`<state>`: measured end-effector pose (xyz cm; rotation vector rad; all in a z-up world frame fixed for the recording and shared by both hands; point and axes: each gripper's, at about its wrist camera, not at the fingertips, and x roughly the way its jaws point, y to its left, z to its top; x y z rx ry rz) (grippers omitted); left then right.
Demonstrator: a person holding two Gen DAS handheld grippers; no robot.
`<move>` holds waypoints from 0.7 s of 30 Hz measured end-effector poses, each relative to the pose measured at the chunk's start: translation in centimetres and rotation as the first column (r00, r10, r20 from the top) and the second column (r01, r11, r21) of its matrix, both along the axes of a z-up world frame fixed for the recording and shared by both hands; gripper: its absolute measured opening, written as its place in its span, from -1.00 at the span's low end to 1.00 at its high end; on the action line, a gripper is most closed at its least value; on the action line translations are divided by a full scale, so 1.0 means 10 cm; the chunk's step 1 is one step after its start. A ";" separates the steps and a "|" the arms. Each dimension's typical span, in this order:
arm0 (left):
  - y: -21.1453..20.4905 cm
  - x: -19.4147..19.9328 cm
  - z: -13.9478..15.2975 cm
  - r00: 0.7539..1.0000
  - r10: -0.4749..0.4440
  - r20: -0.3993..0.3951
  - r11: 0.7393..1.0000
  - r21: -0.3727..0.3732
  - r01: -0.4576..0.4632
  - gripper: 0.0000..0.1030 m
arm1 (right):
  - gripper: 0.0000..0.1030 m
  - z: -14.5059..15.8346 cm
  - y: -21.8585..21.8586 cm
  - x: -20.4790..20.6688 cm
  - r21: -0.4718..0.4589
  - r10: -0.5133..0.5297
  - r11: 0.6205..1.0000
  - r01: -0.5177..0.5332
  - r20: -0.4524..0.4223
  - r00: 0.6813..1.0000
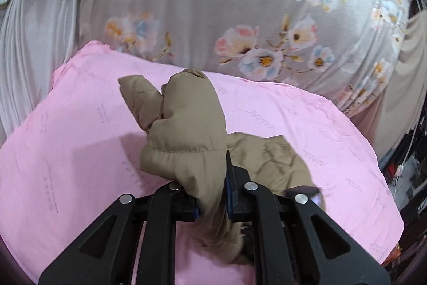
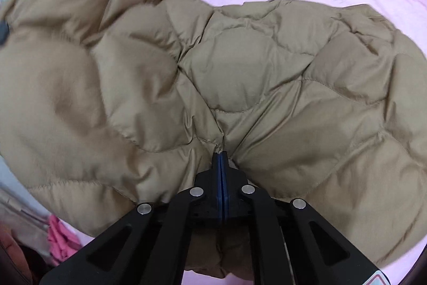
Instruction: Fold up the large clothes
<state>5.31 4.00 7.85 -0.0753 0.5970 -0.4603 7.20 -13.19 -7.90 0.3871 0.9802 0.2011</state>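
While left shows sleeve [image 1: 184,130], right shows quilted body [image 2: 240,76].

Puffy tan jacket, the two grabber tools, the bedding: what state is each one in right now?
Tan jacket: rumpled, not yet folded, partly lifted.
Left gripper: shut on a bunched part of the jacket.
Right gripper: shut on a pinch of the jacket.
Pink sheet: spread flat, lightly creased.
Floral bedding: spread out behind.

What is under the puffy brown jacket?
Under the tan puffer jacket lies a pink sheet, showing around its edges. Whatever lies beneath the jacket's middle is covered and cannot be seen.
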 end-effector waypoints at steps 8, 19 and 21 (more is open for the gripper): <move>-0.44 0.09 -0.19 1.000 -0.004 -0.004 0.996 0.091 0.004 -0.77 | -0.87 0.13 -0.17 -0.22 0.066 0.006 0.998 -0.008 0.024 1.000; -1.15 -0.08 -0.35 0.990 -0.136 -0.042 0.974 0.176 0.141 -0.77 | -0.88 0.02 -0.76 -0.87 0.070 -0.115 0.991 0.116 -0.019 0.993; -1.34 -0.18 -0.41 0.981 -0.184 -0.064 0.961 0.197 0.193 -0.77 | -0.88 0.07 -0.85 -0.93 0.067 -0.139 0.988 0.139 0.001 0.990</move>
